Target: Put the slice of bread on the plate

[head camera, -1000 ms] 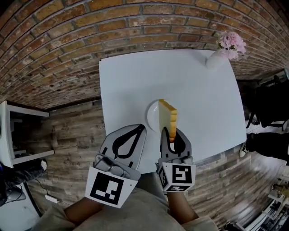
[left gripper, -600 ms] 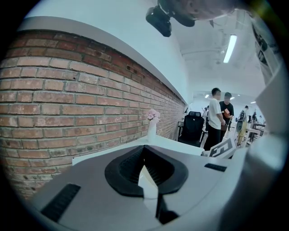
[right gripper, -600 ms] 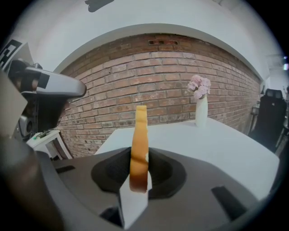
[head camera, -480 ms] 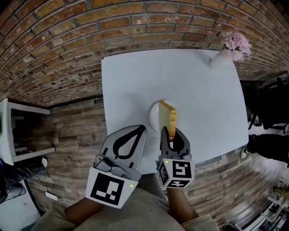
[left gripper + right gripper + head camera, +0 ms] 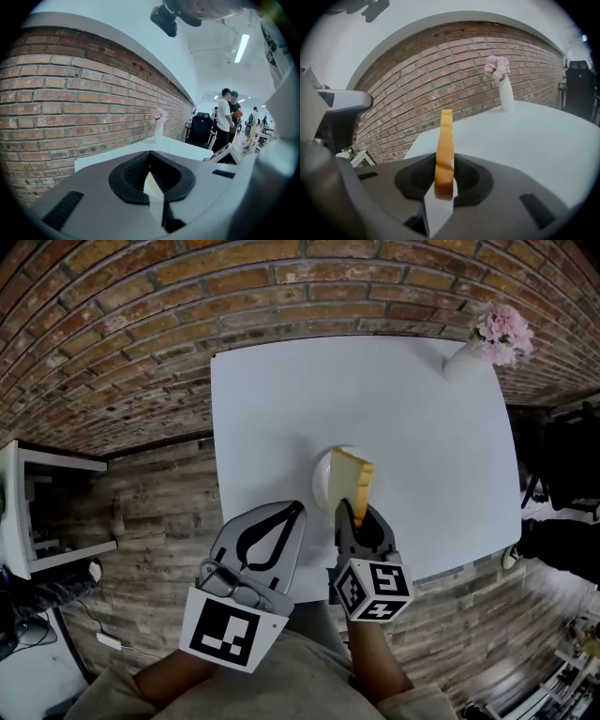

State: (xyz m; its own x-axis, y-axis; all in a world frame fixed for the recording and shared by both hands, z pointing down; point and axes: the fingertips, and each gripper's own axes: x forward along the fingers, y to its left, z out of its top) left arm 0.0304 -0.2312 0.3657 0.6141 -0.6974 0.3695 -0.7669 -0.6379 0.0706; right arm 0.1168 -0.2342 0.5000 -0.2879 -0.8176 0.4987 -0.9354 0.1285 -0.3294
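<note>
My right tongs pinch the bread on edge, just above the plate; left tongs closed, empty; I should tip it flat, lower to the plate, then release gently.

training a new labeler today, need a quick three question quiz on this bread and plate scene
1. True or false: the slice of bread lies flat on the plate.
2. What holds the bread? A. the right tongs B. a bare hand C. nothing, it rests free
3. Fill in: in the head view, the vase of pink flowers stands at the table's far ___ corner.

Key
1. False: it stands on edge, clamped, over the plate.
2. A
3. right
</note>
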